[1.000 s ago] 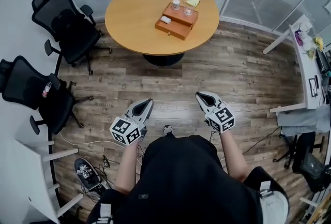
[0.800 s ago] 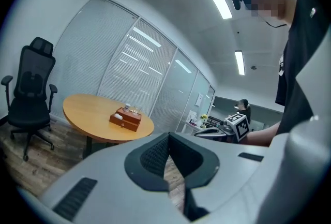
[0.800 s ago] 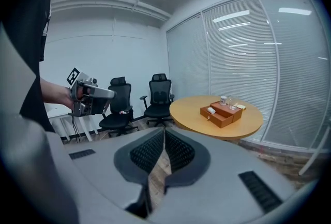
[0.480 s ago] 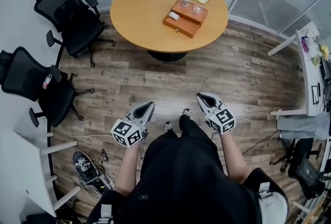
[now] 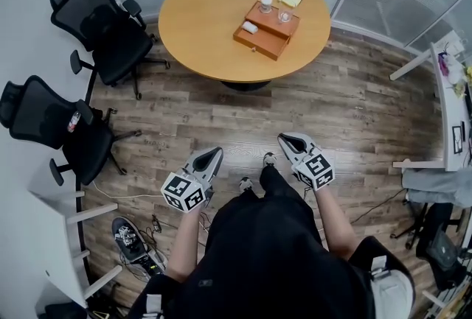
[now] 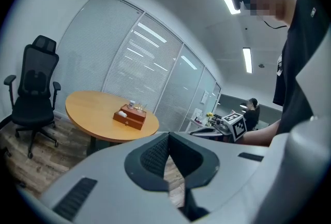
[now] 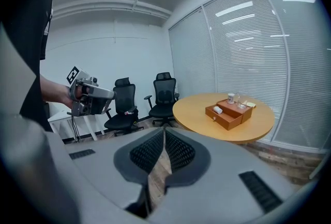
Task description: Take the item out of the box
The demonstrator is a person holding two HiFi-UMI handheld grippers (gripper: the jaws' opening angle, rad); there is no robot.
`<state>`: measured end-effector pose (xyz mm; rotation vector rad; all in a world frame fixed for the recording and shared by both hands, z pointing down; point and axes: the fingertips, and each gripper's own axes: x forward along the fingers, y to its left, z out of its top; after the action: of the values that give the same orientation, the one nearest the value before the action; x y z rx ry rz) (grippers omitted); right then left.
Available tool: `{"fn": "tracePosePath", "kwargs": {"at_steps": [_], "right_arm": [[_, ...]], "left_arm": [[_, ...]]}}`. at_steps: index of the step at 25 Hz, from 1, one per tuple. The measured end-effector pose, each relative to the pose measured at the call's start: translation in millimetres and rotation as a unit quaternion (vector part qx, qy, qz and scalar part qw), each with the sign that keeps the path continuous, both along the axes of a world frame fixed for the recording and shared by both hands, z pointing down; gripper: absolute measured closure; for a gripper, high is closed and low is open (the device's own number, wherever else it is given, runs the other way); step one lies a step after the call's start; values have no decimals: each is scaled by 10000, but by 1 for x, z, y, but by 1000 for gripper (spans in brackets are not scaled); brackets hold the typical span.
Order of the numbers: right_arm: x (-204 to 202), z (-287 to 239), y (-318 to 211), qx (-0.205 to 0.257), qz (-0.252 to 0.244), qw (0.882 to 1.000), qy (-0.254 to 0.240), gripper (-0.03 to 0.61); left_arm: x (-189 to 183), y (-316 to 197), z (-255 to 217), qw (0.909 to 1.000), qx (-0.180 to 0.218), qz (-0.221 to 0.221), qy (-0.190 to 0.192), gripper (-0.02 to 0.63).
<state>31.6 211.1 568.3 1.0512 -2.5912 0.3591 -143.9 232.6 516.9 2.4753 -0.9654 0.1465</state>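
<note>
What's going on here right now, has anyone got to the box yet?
Not yet. A person stands on the wood floor, well short of the round table, holding the left tongs and the right tongs out in front. Both are shut with nothing between them. The wooden box sits on the table with its drawer pulled out, and a small white item lies in the drawer, untouched.

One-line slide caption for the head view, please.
Person stands on the wood floor, left gripper and right gripper shut and empty, apart from the round table bearing the wooden box.
</note>
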Motion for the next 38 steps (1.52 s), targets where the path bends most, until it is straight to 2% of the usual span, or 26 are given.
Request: {"fn": "tracePosePath", "kwargs": {"at_steps": [9,23,28,32,38], "right_arm": [[35,0,-46,-41,-152,9999,-57,571],[73,9,-101,-94,-371,9989,-269,571],[87,14,-113,-125,-364,9989,-278,571],[101,14,-132,-86,-297,9990,-314,571],[106,15,-150,-72,-297,9989,-346,571]], "left_arm": [[45,-41,-12,9999,87,-48,-64,607],[94,-89,-11,9994,108,-252,-221,607],[108,-103,-7,9993,74,-261,-250,607],[117,-121,-13,9990,193,-259,-295,607],[118,-142,-15,9985,249,-370,-312,607]]}}
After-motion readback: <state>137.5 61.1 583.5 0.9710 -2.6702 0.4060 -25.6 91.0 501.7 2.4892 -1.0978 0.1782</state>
